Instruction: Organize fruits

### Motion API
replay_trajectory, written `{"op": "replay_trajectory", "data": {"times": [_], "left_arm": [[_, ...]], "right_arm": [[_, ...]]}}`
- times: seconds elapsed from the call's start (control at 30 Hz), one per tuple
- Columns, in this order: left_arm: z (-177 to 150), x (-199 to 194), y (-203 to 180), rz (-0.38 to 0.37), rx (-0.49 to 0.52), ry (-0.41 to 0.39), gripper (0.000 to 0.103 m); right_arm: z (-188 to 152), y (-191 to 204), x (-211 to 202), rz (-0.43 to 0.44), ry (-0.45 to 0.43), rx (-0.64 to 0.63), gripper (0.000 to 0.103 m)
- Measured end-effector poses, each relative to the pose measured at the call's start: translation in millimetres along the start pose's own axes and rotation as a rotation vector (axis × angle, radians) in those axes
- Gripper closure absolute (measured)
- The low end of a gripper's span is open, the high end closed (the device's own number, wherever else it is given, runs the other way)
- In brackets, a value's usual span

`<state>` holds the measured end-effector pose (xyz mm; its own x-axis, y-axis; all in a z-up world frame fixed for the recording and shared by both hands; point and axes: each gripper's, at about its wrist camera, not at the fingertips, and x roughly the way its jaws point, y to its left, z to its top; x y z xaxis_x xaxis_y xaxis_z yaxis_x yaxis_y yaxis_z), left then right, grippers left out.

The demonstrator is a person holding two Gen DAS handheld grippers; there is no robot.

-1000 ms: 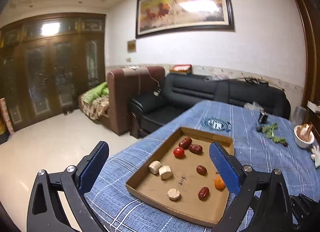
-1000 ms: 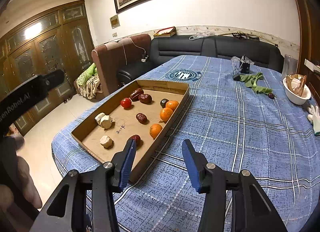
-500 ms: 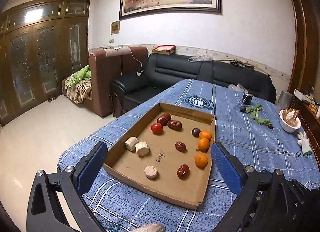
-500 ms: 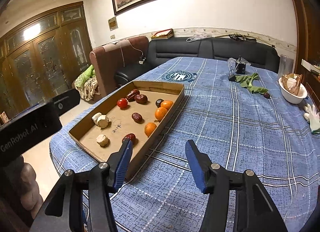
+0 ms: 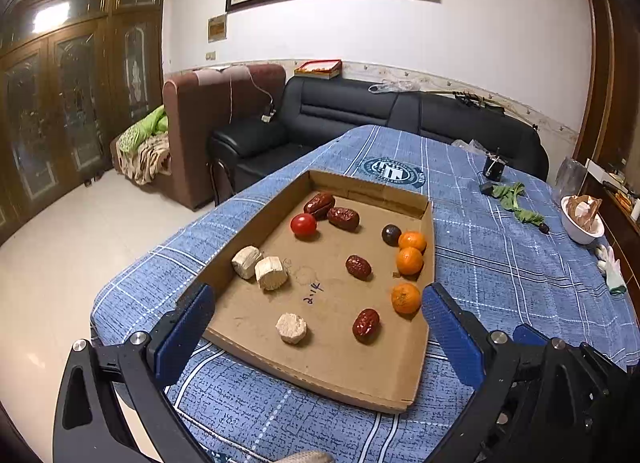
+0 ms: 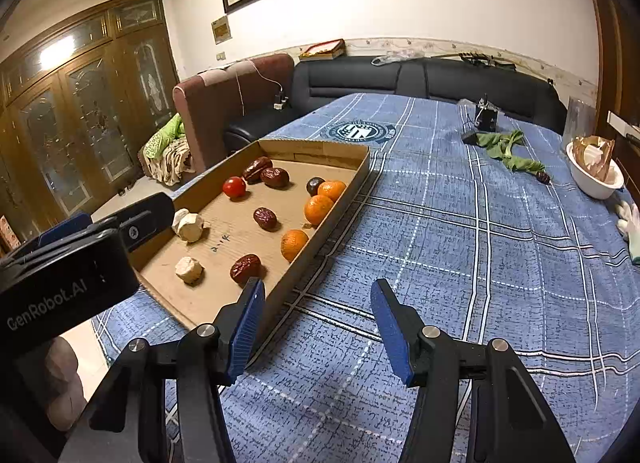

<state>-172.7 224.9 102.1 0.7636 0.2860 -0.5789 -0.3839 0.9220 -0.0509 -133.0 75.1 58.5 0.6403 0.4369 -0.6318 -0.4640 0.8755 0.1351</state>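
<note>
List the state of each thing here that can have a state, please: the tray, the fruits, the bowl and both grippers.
cardboard tray: open, flat on the tablecloth.
oranges: three, loose along the tray's right wall.
red dates: four, loose in tray.
tomato: whole, in tray.
white bowl: upright, holding scraps.
left gripper: open, empty.
right gripper: open, empty.

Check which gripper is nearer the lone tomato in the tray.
Left, by a modest margin. The left gripper hangs open over the tray's near edge, facing the tomato. The right gripper sits outside the cardboard tray, over the cloth.
</note>
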Motion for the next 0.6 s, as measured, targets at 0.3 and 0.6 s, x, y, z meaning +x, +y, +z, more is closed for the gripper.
{"op": "replay_trajectory", "data": {"times": [0.3,0.6], "left_arm": [[-1,18,10,-0.006,-0.031,0.048,0.0],[-1,32,17,-0.009,-0.045,0.077,0.0]], "right_arm": [[4,9,14,-0.012,0.023,-0.04,0.043],[8,18,21,-0.027,0.025,-0.078,0.043]]}}
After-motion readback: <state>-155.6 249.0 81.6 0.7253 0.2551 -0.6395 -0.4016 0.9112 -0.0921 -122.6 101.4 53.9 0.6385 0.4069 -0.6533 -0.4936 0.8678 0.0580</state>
